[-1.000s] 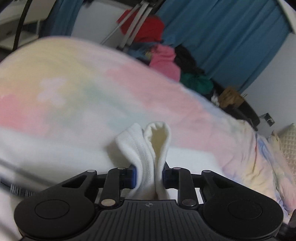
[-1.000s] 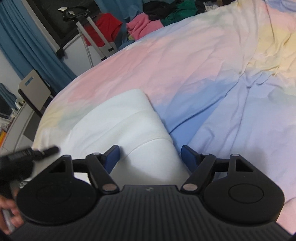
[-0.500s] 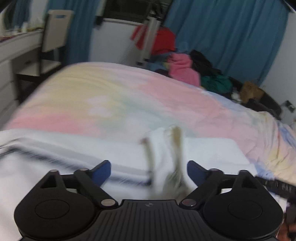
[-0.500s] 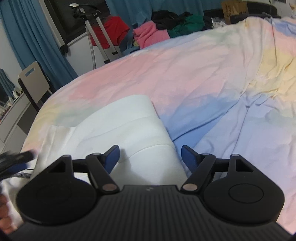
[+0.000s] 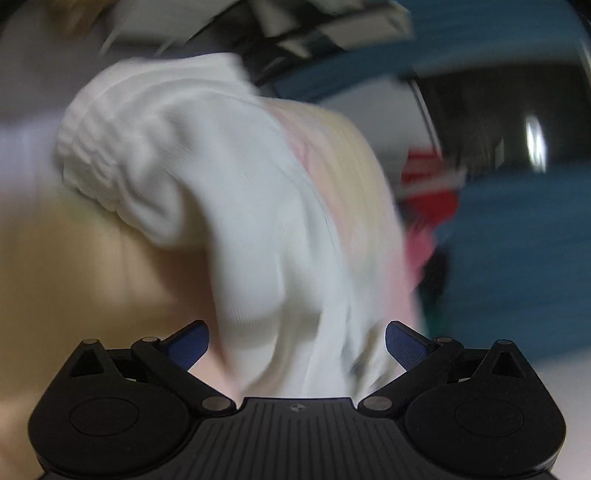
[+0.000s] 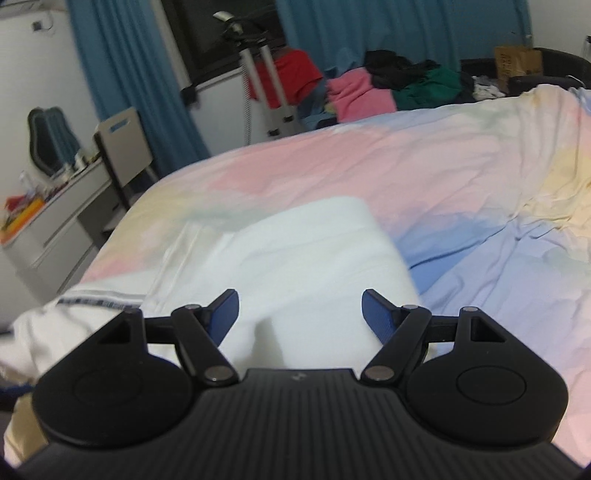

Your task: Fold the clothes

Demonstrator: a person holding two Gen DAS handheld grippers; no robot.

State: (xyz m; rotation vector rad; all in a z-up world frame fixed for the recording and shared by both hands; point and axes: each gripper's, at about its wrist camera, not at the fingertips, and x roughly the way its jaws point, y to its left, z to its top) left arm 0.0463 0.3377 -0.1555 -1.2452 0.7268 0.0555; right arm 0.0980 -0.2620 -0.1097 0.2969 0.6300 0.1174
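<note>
Blue pads mark the fingers of both our grippers. We hold the left gripper (image 5: 297, 341) with its fingers spread wide and pinching nothing. White garment (image 5: 229, 192) fills the blurred left wrist view just beyond these fingers, with a ribbed cuff at its far end; whether the cloth touches the pads we cannot tell. We hold the right gripper (image 6: 299, 314) spread wide too, gripping nothing, above the near end of the folded white garment (image 6: 295, 251). This garment lies on the pastel bedsheet (image 6: 461, 192), at the near left part of the bed. Beyond the bed's far edge we see a pile of clothes (image 6: 388, 86) and blue curtains (image 6: 369, 26). Left of the bed stands a chair (image 6: 123, 144).
</note>
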